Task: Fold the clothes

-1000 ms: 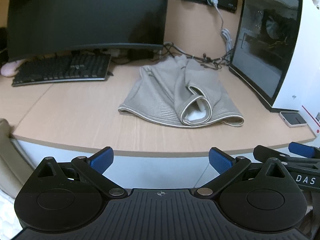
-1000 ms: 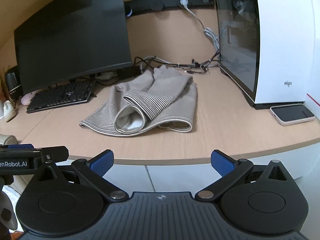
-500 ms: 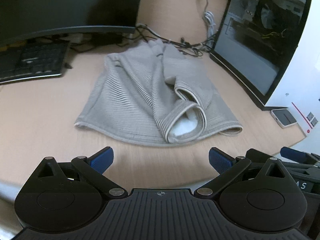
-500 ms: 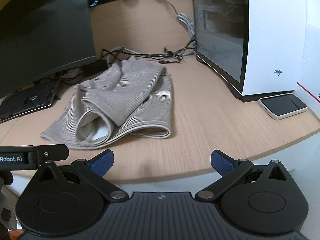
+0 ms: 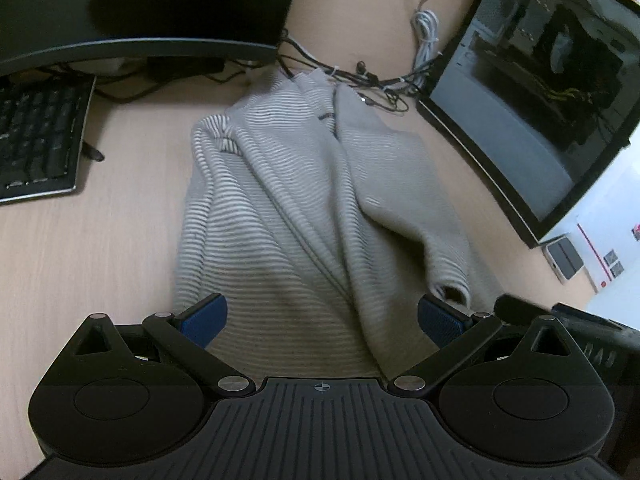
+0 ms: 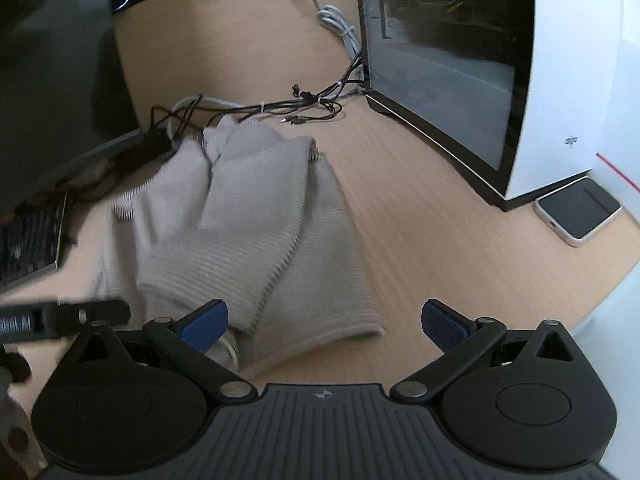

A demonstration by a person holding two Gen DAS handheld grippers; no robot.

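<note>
A grey ribbed garment (image 5: 304, 208) lies crumpled on the wooden desk (image 5: 80, 248), one sleeve folded across its body. My left gripper (image 5: 322, 316) hangs open just over the garment's near hem, its blue pads wide apart with cloth showing between them. In the right wrist view the same garment (image 6: 248, 220) lies left of centre. My right gripper (image 6: 324, 320) is open above the garment's near right corner, nothing held. The tip of the left gripper (image 6: 64, 316) shows at the left edge of that view.
A black monitor (image 5: 140, 4) and keyboard (image 5: 36, 140) stand at the back left. A white computer case (image 6: 520, 72) with a glass side stands at the right, a phone (image 6: 578, 212) lying beside it. Tangled cables (image 6: 304, 104) run behind the garment.
Both grippers have moved forward and down from beyond the desk edge to just over the garment's near hem. Both stayed open. The garment has not moved.
</note>
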